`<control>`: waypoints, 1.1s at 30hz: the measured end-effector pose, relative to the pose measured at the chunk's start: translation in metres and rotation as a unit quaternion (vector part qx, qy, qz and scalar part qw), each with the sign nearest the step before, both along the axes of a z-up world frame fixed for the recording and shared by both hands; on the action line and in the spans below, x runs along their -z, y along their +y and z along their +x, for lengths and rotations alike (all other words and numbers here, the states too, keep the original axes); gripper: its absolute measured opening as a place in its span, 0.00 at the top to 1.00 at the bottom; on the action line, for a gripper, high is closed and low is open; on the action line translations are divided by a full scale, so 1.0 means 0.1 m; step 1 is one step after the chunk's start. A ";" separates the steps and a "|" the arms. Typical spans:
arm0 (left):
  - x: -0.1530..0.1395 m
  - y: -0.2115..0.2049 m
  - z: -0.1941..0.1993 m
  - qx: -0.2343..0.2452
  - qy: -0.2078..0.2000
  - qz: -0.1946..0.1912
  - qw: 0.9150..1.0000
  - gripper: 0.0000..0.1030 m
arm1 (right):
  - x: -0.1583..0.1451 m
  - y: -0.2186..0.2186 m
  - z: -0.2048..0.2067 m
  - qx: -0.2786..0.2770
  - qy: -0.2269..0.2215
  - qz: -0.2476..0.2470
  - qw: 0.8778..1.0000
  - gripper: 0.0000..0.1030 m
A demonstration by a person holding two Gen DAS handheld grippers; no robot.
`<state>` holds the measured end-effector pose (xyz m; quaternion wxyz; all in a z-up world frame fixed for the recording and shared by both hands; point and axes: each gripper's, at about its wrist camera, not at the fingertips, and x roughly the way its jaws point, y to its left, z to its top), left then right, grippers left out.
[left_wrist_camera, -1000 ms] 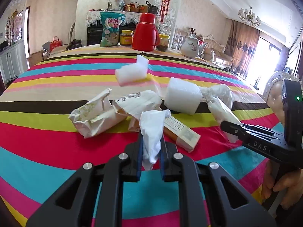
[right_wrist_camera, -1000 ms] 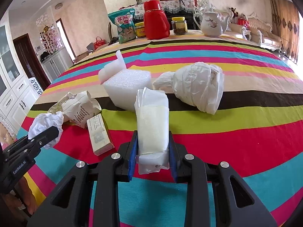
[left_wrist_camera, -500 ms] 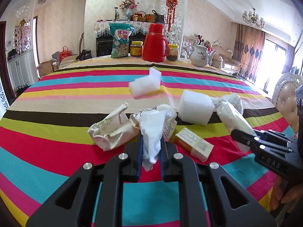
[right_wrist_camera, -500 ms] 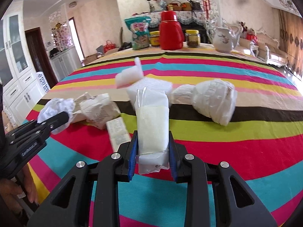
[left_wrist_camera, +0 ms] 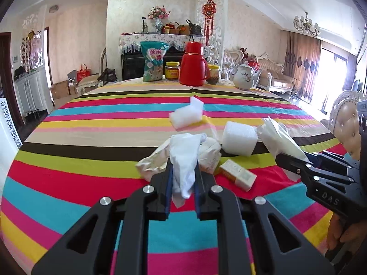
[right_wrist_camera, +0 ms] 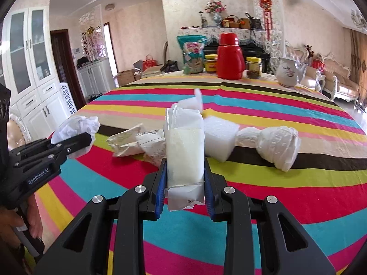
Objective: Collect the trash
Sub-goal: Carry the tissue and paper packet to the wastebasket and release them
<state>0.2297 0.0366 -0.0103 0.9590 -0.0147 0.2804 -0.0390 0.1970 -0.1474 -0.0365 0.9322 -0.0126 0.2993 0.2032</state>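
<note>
We hold trash in both: our left gripper (left_wrist_camera: pixel 182 181) pinches a crumpled tissue (left_wrist_camera: pixel 183 158), our right gripper (right_wrist_camera: pixel 184 181) clamps a flat white packet (right_wrist_camera: pixel 184 151). More litter lies ahead of the fingers. Next, probably, carry both to a bin, unseen here.

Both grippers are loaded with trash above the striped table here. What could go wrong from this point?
1. The left gripper pinches only a fold of the crumpled white tissue; the loose rest could slip out.
2. The right gripper holds the plastic packet low, so its tall top might flop or slide free.
3. With both jaws full, the foam block, small box and paper wrappers need another pass.
</note>
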 end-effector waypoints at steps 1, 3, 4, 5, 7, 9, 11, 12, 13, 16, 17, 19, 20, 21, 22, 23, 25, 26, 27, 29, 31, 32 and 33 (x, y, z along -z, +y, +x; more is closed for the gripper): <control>-0.01 0.04 -0.04 -0.002 0.000 -0.001 1.000 0.85 | -0.01 0.05 -0.04 -0.008 0.000 -0.002 1.000 0.72; -0.02 0.15 -0.12 -0.005 -0.002 -0.003 1.000 0.83 | -0.03 0.15 -0.10 -0.023 0.000 -0.004 1.000 0.72; -0.03 0.19 -0.17 -0.005 -0.003 -0.004 1.000 0.82 | -0.04 0.21 -0.14 -0.032 0.000 -0.007 0.999 0.72; -0.04 0.26 -0.25 -0.009 -0.006 -0.004 1.000 0.82 | -0.05 0.30 -0.19 -0.045 -0.001 -0.011 0.999 0.72; -0.05 0.37 -0.35 -0.013 -0.007 -0.009 1.000 0.82 | -0.07 0.46 -0.29 -0.066 -0.005 -0.020 0.998 0.72; -0.06 0.51 -0.50 -0.022 -0.010 -0.013 1.000 0.82 | -0.07 0.60 -0.36 -0.084 -0.008 -0.027 0.996 0.72; -0.07 0.64 -0.63 -0.031 -0.014 -0.010 0.999 0.82 | -0.09 0.77 -0.43 -0.104 -0.011 -0.030 0.994 0.72; -0.07 0.69 -0.67 -0.034 -0.015 -0.010 0.999 0.82 | -0.10 0.83 -0.46 -0.110 -0.012 -0.030 0.993 0.72; -0.08 0.76 -0.72 -0.038 -0.016 -0.011 0.999 0.82 | -0.10 0.91 -0.50 -0.118 -0.012 -0.031 0.992 0.72; -0.10 0.98 -0.93 -0.051 -0.018 -0.009 0.998 0.82 | -0.12 1.18 -0.59 -0.145 -0.014 -0.032 0.989 0.72; -0.11 1.07 -1.00 -0.058 -0.018 -0.008 0.998 0.82 | -0.12 1.23 -0.61 -0.150 -0.014 -0.032 0.988 0.72; -0.12 1.22 -1.14 -0.069 -0.020 -0.006 0.997 0.82 | -0.14 1.42 -0.68 -0.170 -0.013 -0.030 0.985 0.72; -0.13 1.32 -1.23 -0.079 -0.023 -0.005 0.997 0.82 | -0.15 1.51 -0.71 -0.180 -0.013 -0.029 0.983 0.72; -0.14 1.41 -1.31 -0.086 -0.024 -0.006 0.996 0.82 | -0.15 1.59 -0.72 -0.187 -0.012 -0.028 0.982 0.72; -0.14 1.49 -1.37 -0.093 -0.025 -0.007 0.995 0.82 | -0.16 1.70 -0.76 -0.199 -0.012 -0.030 0.980 0.72; -0.15 1.59 -1.46 -0.101 -0.026 -0.007 0.995 0.82 | -0.16 1.77 -0.78 -0.207 -0.013 -0.032 0.978 0.72; -0.16 1.75 -1.62 -0.116 -0.029 -0.004 0.993 0.82 | -0.17 1.99 -0.84 -0.227 -0.015 -0.039 0.973 0.72; -0.17 1.86 -1.72 -0.127 -0.030 -0.002 0.991 0.82 | -0.16 2.12 -0.88 -0.239 -0.014 -0.040 0.970 0.72; -0.17 1.95 -1.80 -0.136 -0.030 -0.003 0.990 0.82 | -0.16 2.19 -0.90 -0.246 -0.013 -0.040 0.968 0.72; -0.16 2.10 -1.94 -0.152 -0.031 -0.002 0.988 0.82 | -0.16 2.39 -0.97 -0.264 -0.014 -0.040 0.963 0.72; -0.14 2.25 -2.09 -0.170 -0.029 0.004 0.985 0.82 | -0.16 2.60 -1.06 -0.284 -0.012 -0.036 0.958 0.72; -0.12 2.34 -2.19 -0.181 -0.028 0.006 0.983 0.82 | -0.15 2.68 -1.09 -0.291 -0.012 -0.035 0.956 0.72; -0.10 2.42 -2.27 -0.190 -0.026 0.005 0.981 0.82 | -0.15 2.80 -1.15 -0.303 -0.013 -0.034 0.952 0.72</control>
